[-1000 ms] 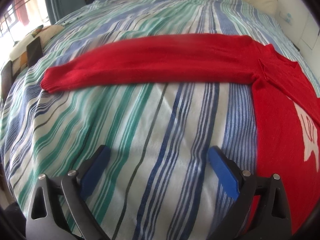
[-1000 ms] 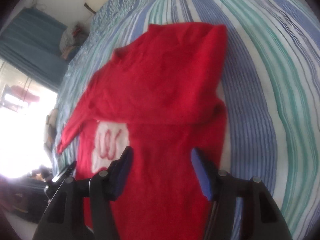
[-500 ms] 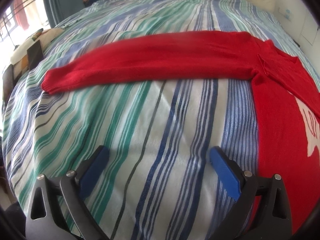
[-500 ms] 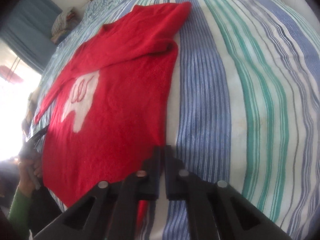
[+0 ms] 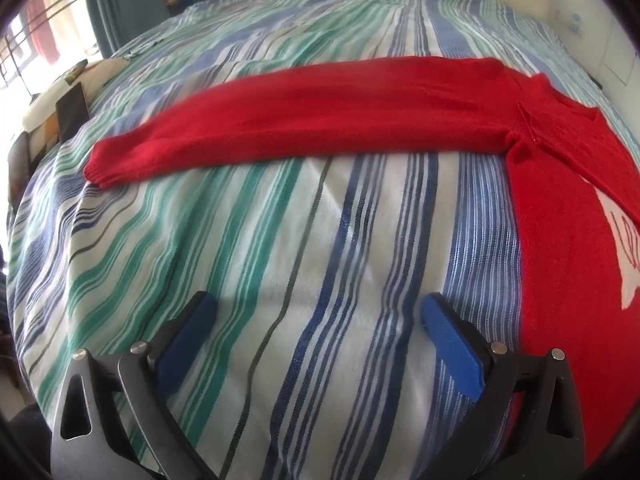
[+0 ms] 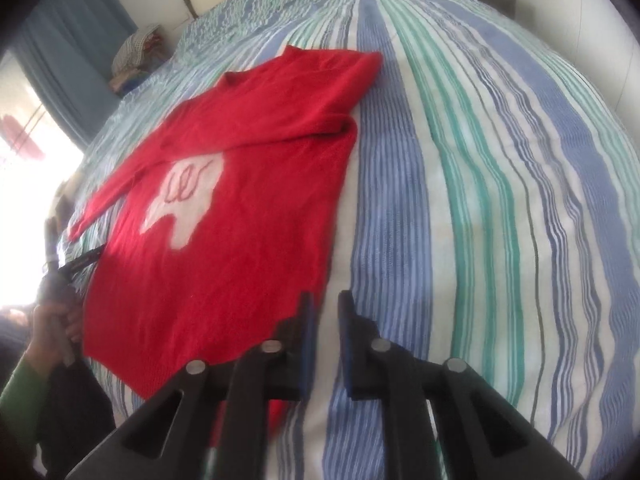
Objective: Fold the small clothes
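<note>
Jaws apart over striped bedspread (image 5: 304, 240), red sweater (image 6: 240, 184) beside, curtain (image 6: 76, 52) behind

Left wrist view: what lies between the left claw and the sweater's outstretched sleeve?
Only bare striped bedsheet. The left wrist view shows nothing else between the open left claw and the red sweater's sleeve stretched across the bed.

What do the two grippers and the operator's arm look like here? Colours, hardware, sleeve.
Left gripper: black angular finger arms with triangular cut-outs, silver round pivot pins, blue pads on the inner faces. Right gripper: same black frame and silver pins; its pads show only as thin blue edges. No cables or markings visible. The operator's hand is bare, with a green sleeve at the wrist.
</note>
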